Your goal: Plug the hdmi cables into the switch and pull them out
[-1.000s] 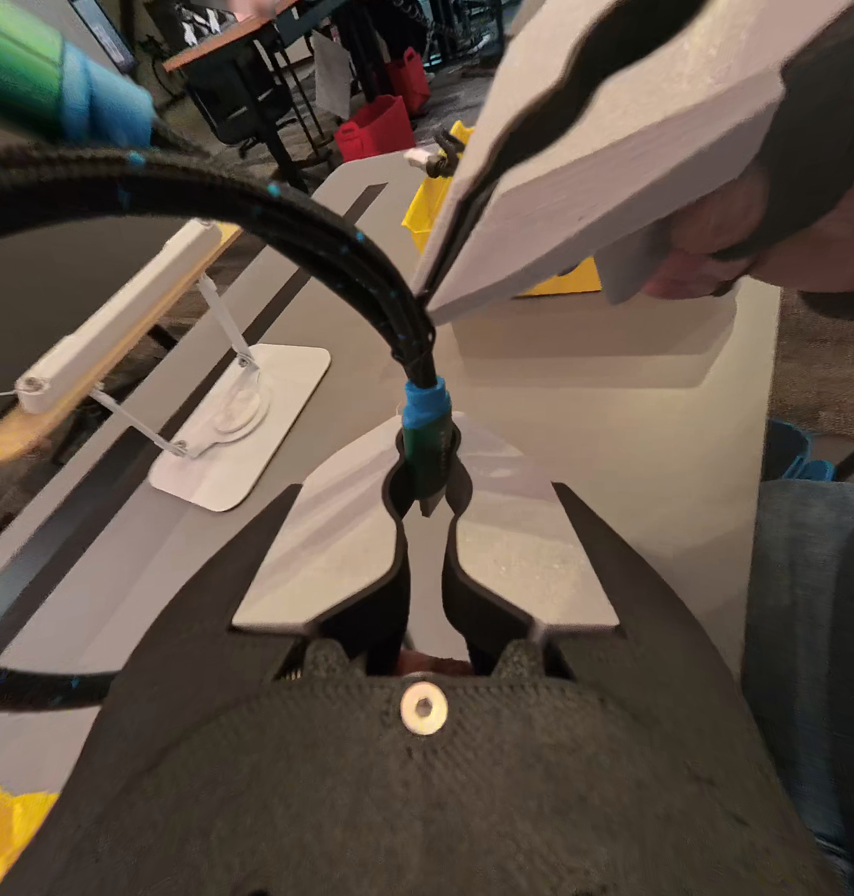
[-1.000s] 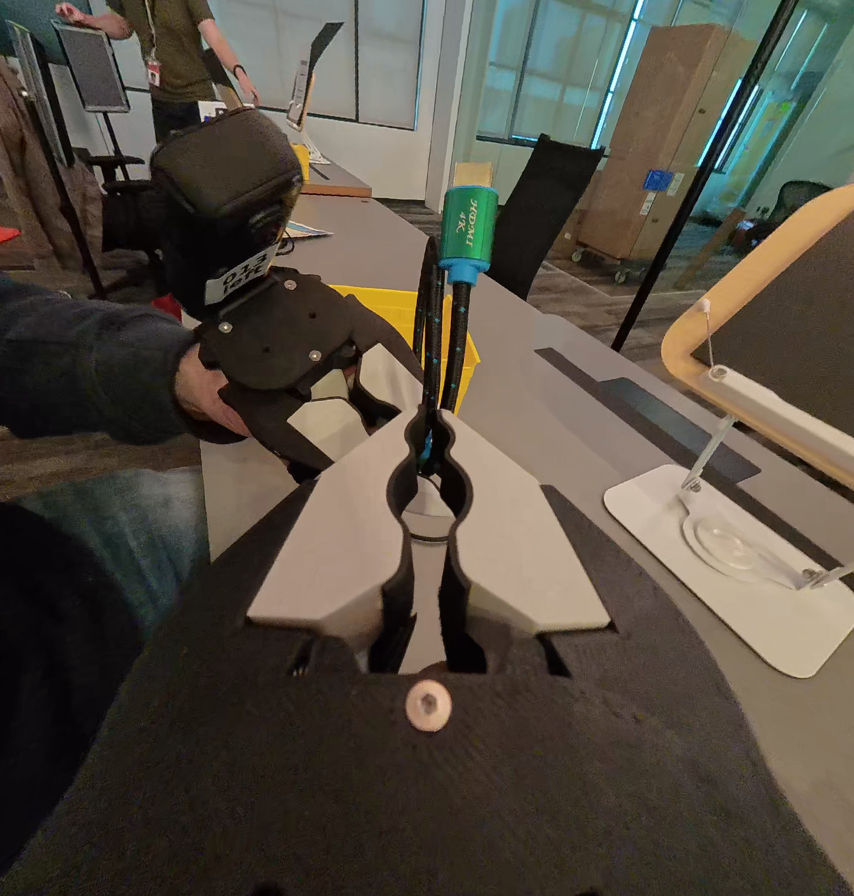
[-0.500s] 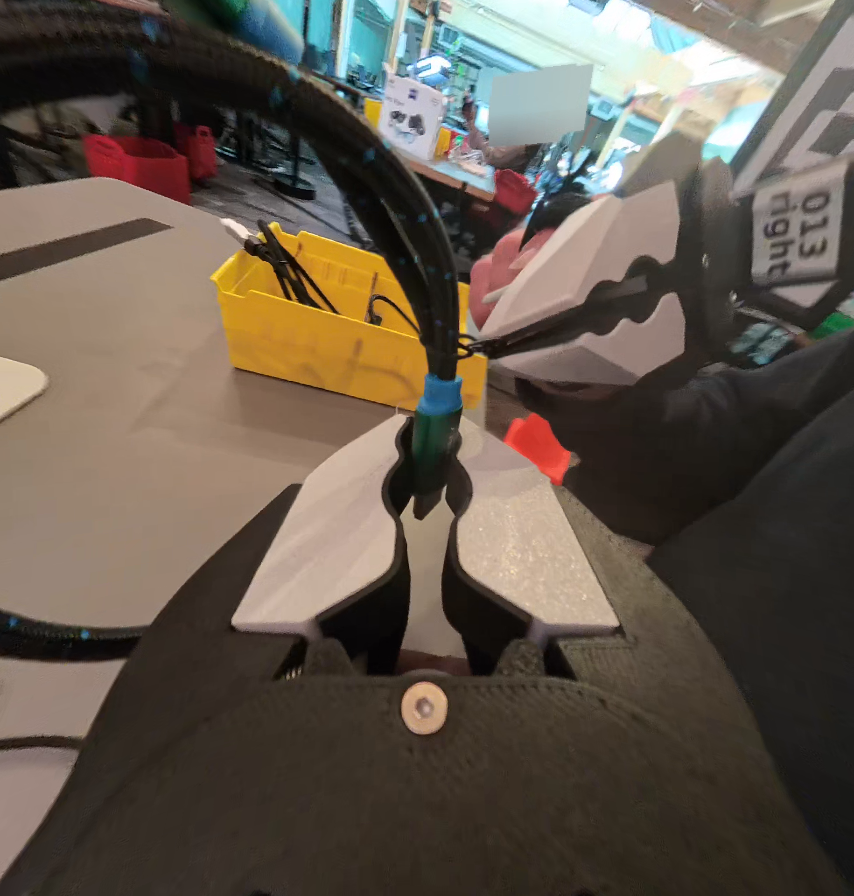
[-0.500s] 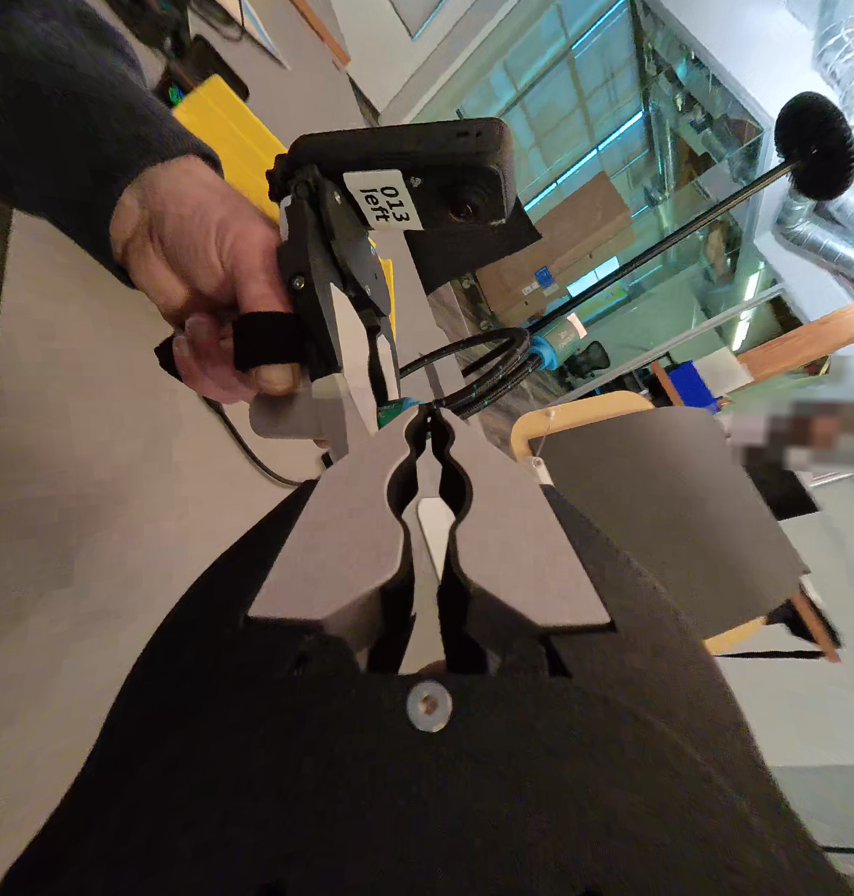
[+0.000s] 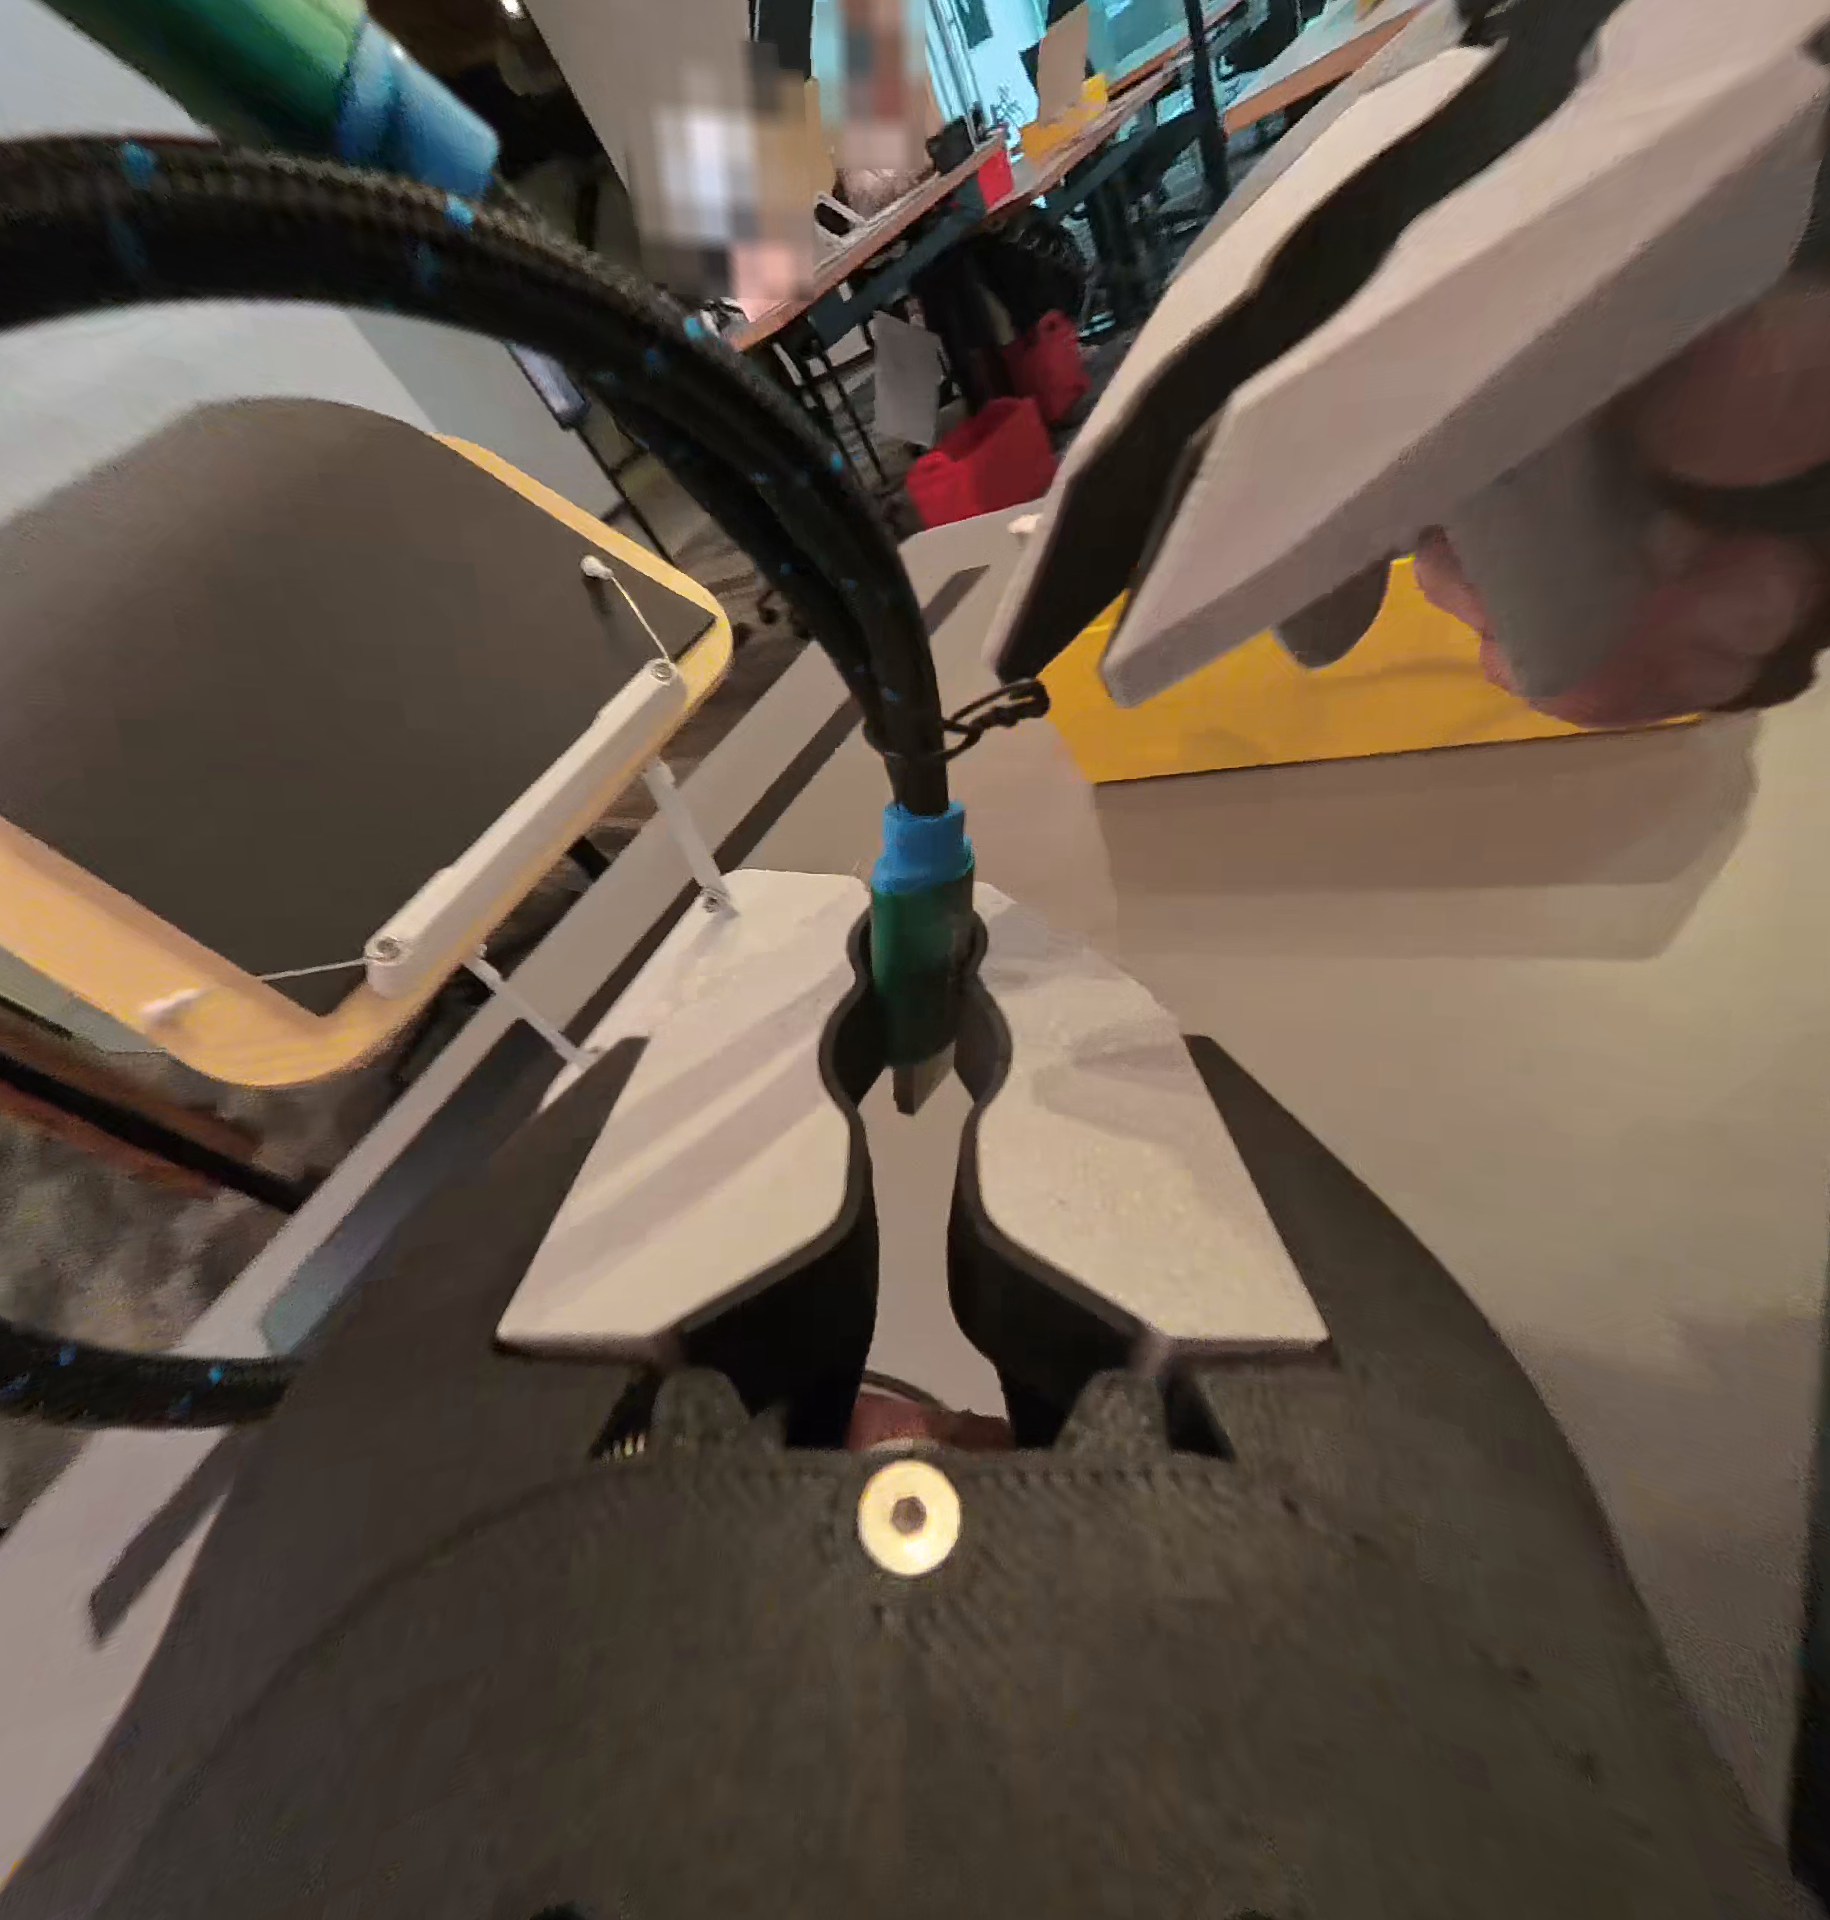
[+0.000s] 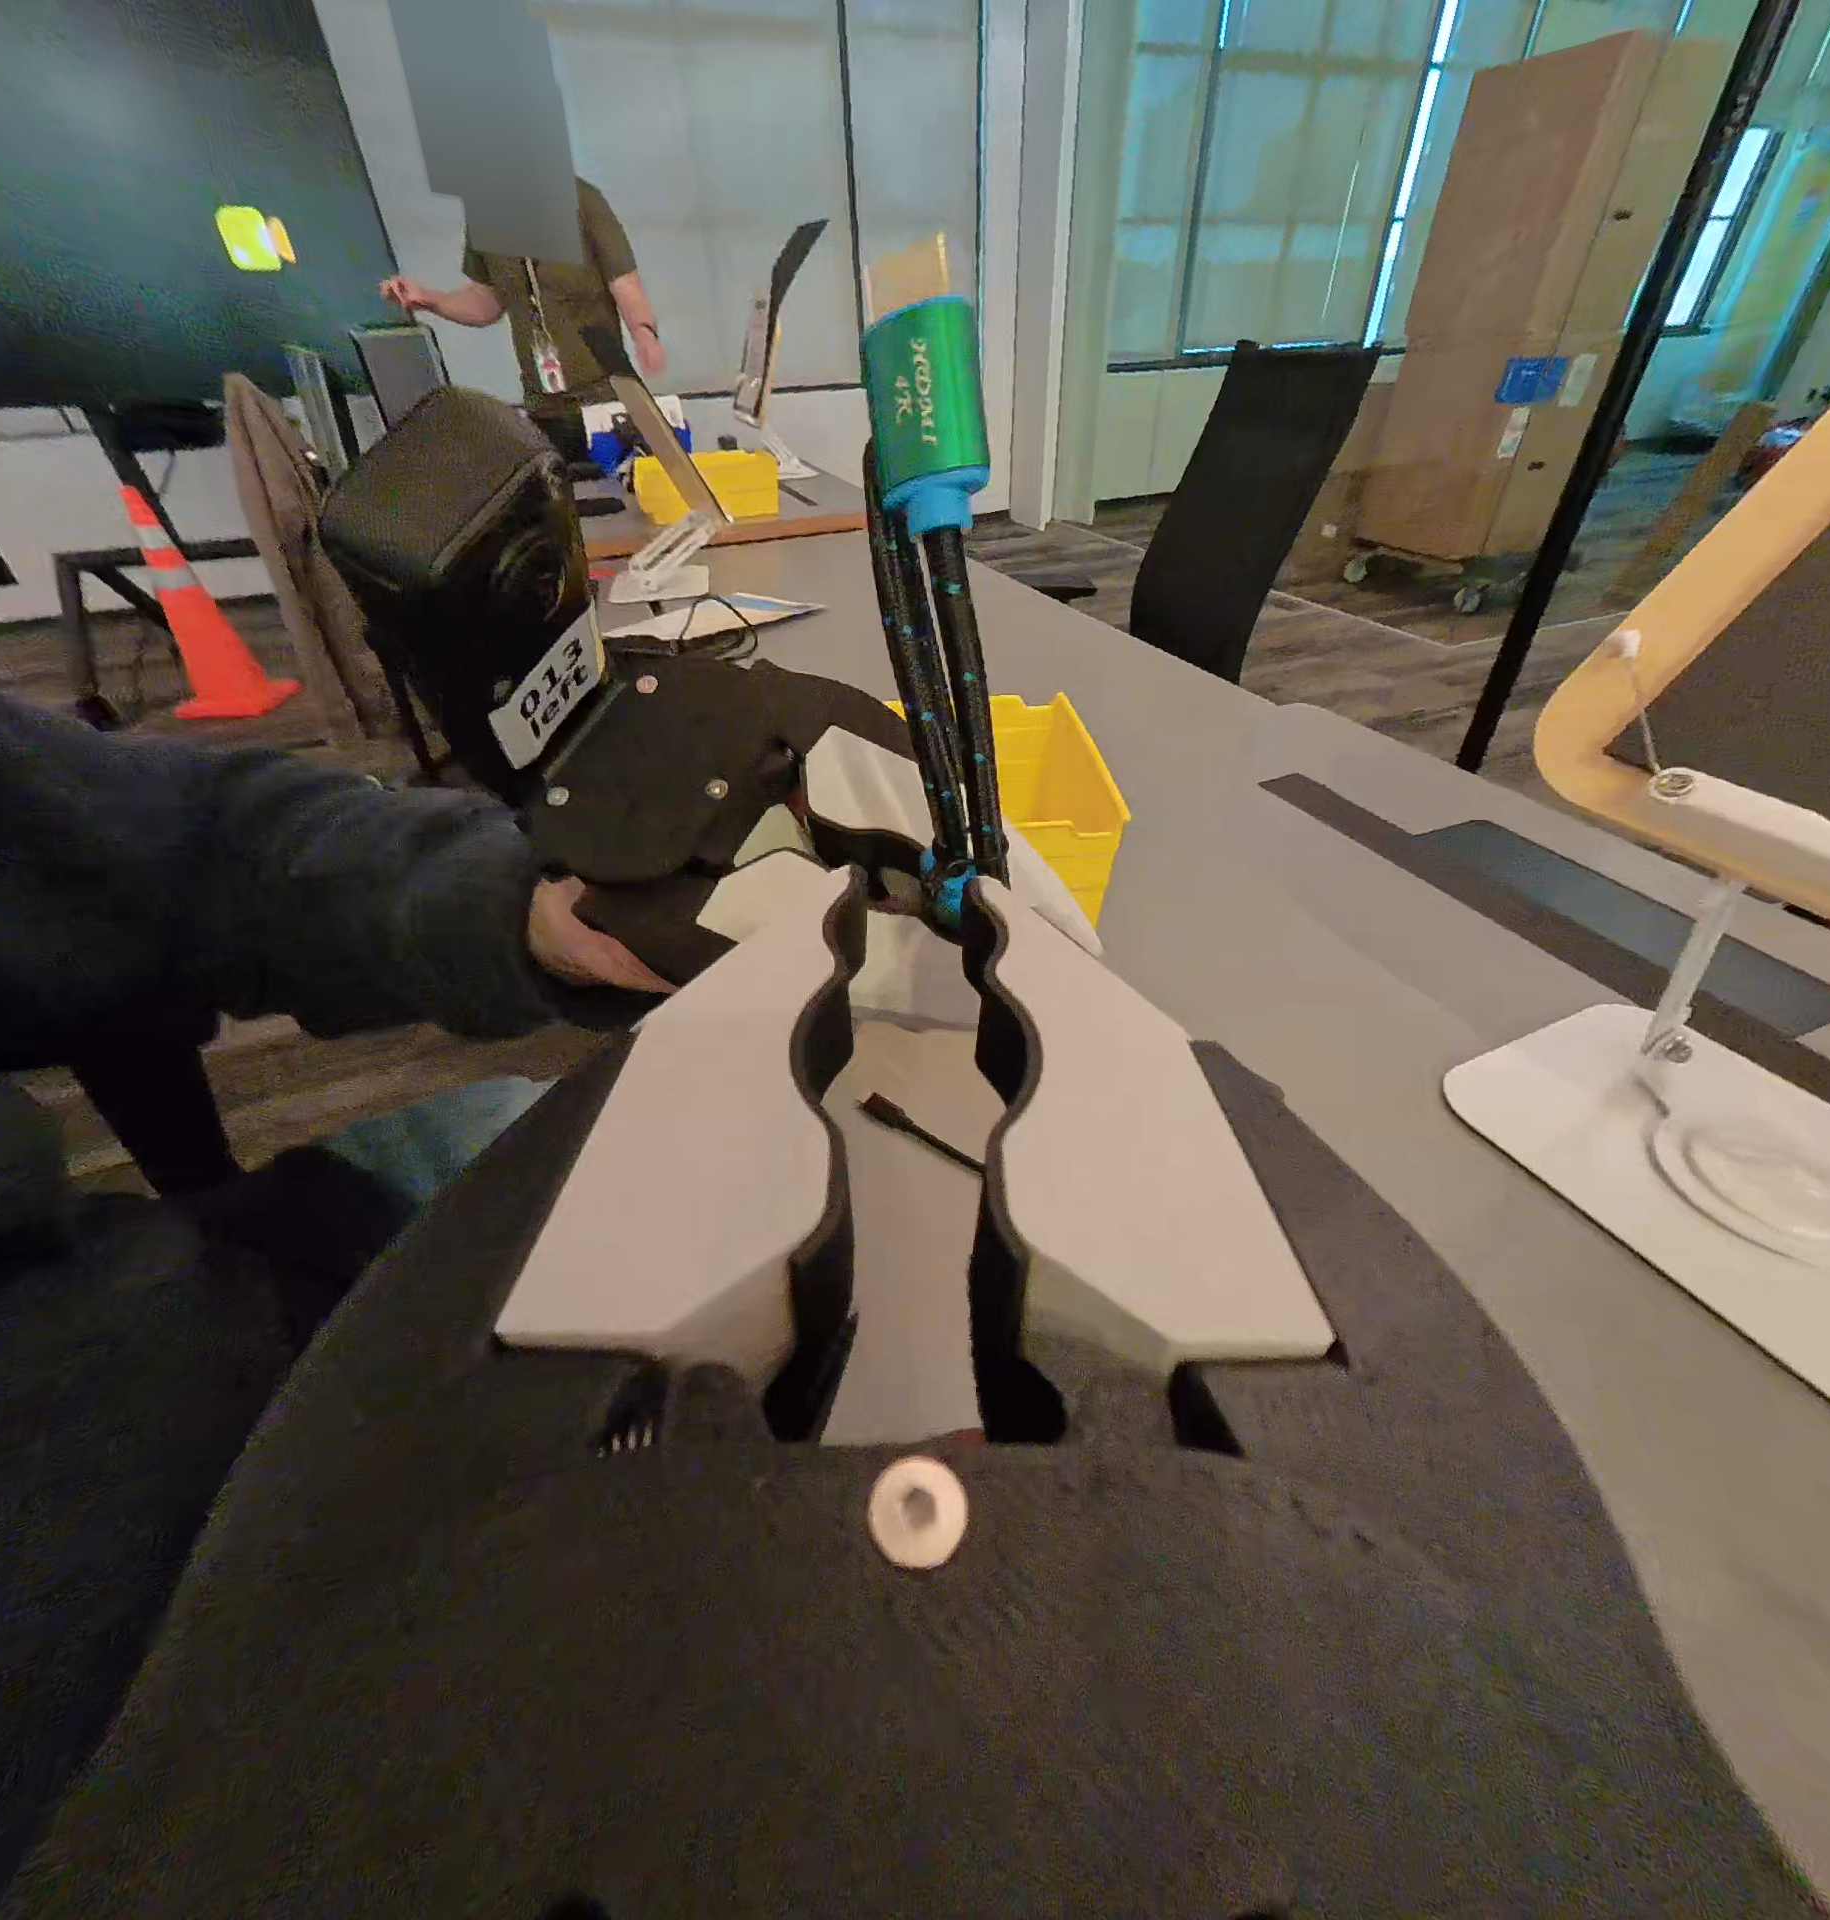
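My left gripper is shut on a green HDMI plug with a blue collar. Its black braided cable arcs up and to the left, and a small black tie hangs on it. The cable's other green plug sticks up above the fold. My right gripper is open and empty, its tips just short of the held plug and cable. It shows at the upper right of the left wrist view. The left gripper shows held by a hand. No switch is in view.
A grey table carries a yellow bin, a white stand base holding a wood-edged dark panel, and a thin black cable end. A person stands far back by other desks. An orange cone is on the floor.
My right gripper has opened and let go of the cable near the held plug. Both views have swung back over the table. The left gripper still holds the plug.
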Demonstrator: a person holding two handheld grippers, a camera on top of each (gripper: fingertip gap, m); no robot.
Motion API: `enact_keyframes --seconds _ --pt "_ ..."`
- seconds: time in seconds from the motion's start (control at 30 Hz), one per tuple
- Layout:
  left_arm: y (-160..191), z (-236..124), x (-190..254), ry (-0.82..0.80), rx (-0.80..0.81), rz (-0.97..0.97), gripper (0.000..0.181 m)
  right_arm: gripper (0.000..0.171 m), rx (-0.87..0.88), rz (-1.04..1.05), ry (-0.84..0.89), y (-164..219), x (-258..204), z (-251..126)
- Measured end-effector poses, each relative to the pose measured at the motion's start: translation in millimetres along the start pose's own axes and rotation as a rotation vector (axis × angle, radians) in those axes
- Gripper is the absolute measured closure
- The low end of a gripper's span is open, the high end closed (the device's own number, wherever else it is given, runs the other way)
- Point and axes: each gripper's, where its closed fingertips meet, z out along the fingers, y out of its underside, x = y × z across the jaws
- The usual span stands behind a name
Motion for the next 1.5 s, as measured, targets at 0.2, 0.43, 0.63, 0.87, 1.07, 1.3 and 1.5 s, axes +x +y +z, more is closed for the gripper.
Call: enact_keyframes --seconds 0.2,0.43,0.63,0.87,1.07,1.3,1.5 --pt "-3 -2 -3 -0.087 -0.014 0.153 0.172 0.167 -0.011 0.013 0.013 1 0 2" --pt "-2 0 3 -0.032 -0.023 0.042 0.172 0.171 -0.044 -0.139 0.090 1 2 -1" --pt "-17 -2 24 0.204 0.053 -0.303 0.172 0.171 0.145 -0.079 0.022 -17 -4 -9" --pt "-27 -5 27 0.272 0.098 -0.464 0.172 0.171 0.400 0.322 -0.140 -26 -1 -18" --pt "-27 -5 28 0.281 0.102 -0.496 0.172 0.171 0.392 0.303 -0.107 -17 -1 -20" --pt "-35 -10 38 0.372 0.117 -0.540 0.172 0.171 0.153 -0.346 0.136 -15 -10 -23" --pt "-31 -8 35 0.311 0.083 -0.444 0.172 0.164 0.146 -0.267 0.089 -18 -9 -27"
